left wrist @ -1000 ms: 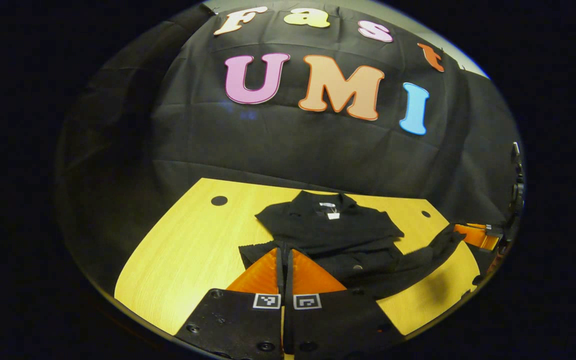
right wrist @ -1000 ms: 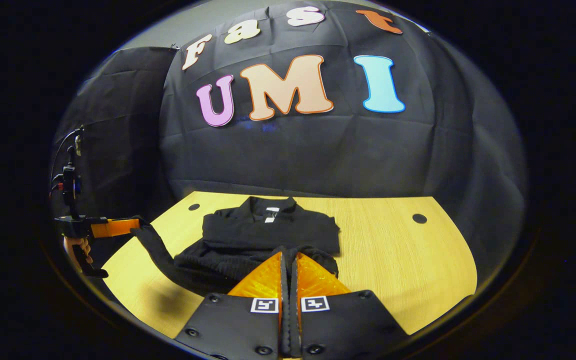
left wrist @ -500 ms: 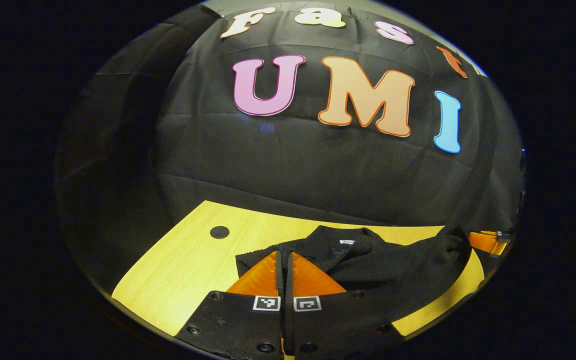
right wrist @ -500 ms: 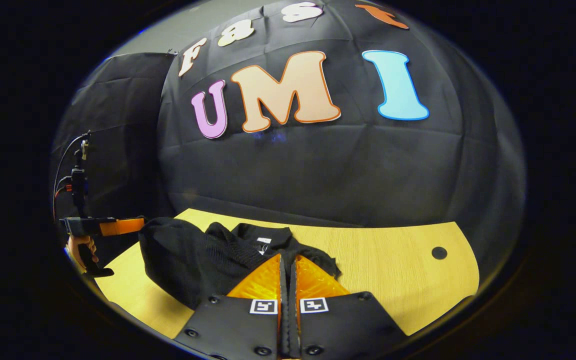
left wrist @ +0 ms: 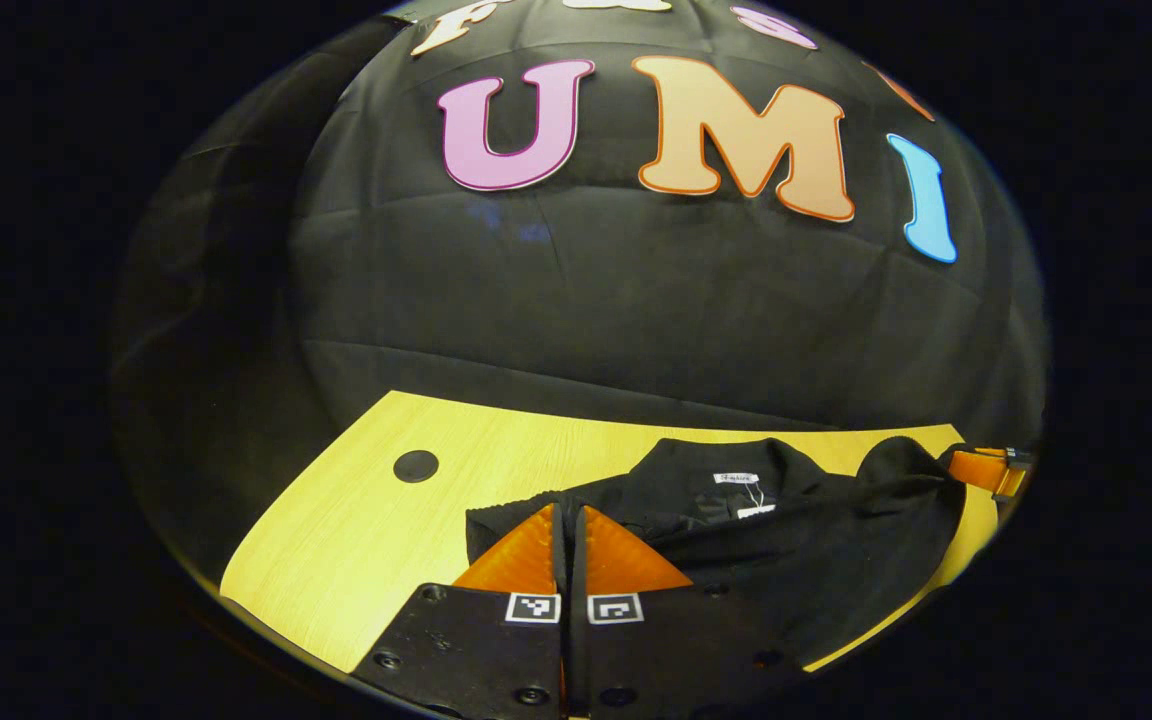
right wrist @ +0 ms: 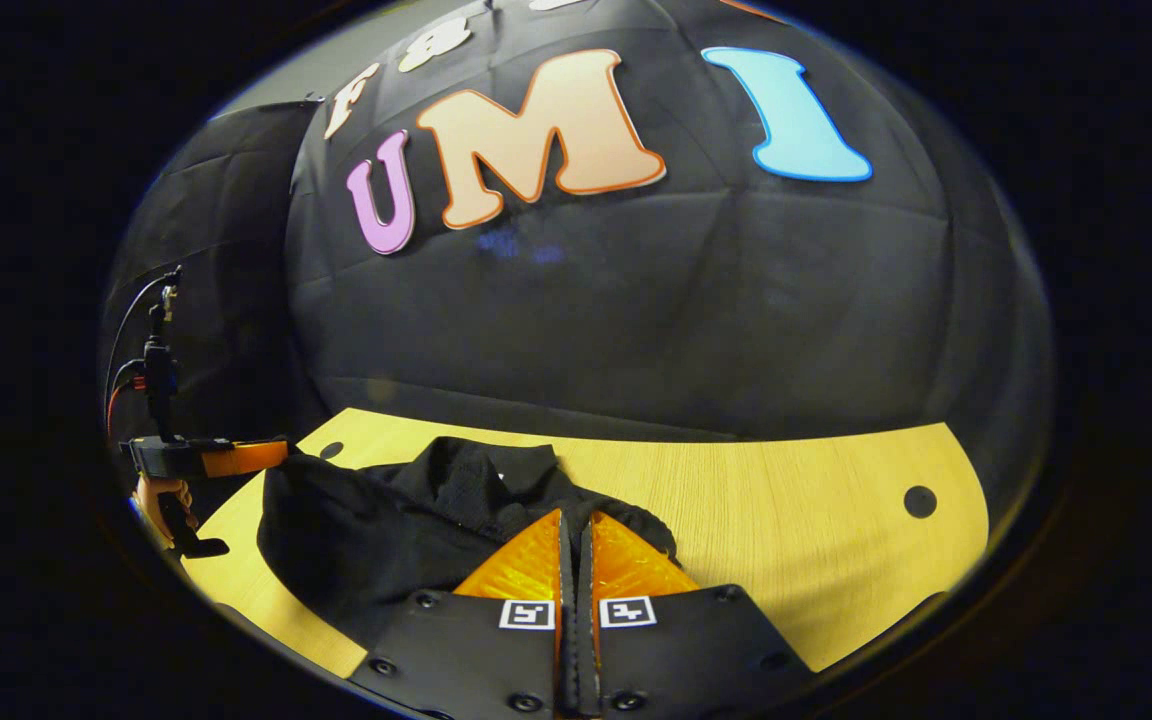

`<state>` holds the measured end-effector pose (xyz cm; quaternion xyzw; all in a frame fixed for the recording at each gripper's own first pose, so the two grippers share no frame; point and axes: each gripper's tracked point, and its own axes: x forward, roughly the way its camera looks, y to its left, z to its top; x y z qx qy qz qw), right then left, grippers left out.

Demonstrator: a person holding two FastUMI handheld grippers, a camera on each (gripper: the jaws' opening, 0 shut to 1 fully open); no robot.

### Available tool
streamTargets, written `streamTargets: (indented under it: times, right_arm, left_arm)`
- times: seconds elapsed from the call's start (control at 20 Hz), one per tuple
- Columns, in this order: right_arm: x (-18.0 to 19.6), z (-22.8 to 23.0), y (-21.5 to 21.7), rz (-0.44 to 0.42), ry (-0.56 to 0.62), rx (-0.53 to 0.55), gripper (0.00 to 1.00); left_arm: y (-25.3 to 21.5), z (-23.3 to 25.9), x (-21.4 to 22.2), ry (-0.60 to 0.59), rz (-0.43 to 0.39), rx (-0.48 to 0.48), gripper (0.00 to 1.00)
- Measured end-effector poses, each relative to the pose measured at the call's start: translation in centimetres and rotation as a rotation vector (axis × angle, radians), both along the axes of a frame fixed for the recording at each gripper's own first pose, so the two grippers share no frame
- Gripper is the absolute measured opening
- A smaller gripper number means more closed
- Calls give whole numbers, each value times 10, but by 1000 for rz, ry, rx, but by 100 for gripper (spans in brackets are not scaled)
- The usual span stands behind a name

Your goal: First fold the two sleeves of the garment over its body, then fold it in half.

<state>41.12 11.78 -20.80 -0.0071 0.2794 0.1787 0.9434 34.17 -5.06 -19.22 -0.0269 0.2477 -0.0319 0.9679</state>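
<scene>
bare table (right wrist: 796,520) lies open right of the garment (right wrist: 386,530); booth wall (right wrist: 636,320) blocks behind.

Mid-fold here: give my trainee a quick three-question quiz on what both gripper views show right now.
1. True or false: the black garment lies flat and untouched on the wooden table.
2. Which part of the garment faces the booth wall? A) the collar with its white tag B) the lifted hem C) a cuff
3. Fill in: the left gripper and the right gripper each have their fingers ____ on the garment's fabric.

Key: 1 false, both grippers hold its near edge raised. 2 A. 3 shut.
</scene>
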Motion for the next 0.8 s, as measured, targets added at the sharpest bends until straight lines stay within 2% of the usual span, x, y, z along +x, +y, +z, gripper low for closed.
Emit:
streamTargets:
  times: [0.25, 0.45, 0.55, 0.6, 0.65, 0.75, 0.8]
  right_arm:
    - [12, -45, -2, 19, 59, -29, 2]
    - [13, -50, -5, -6, 84, 3, 2]
    - [16, -45, -5, -14, 74, 0, 8]
    - [18, -44, -10, -28, 64, -18, 19]
    - [18, -42, -13, -32, 61, -27, 22]
    - [12, -34, -19, -42, 55, -43, 65]
    - [8, -28, -23, -48, 55, -46, 82]
  left_arm:
    - [2, -36, 11, 71, 17, 57, 0]
    - [1, -38, 12, 64, 48, 72, 0]
    - [-1, -32, 12, 52, 54, 66, 10]
    - [-3, -29, 12, 48, 53, 63, 26]
    - [-3, -26, 10, 45, 52, 58, 43]
    - [-7, -20, 5, 47, 45, 46, 77]
    - [-7, -15, 1, 49, 47, 44, 82]
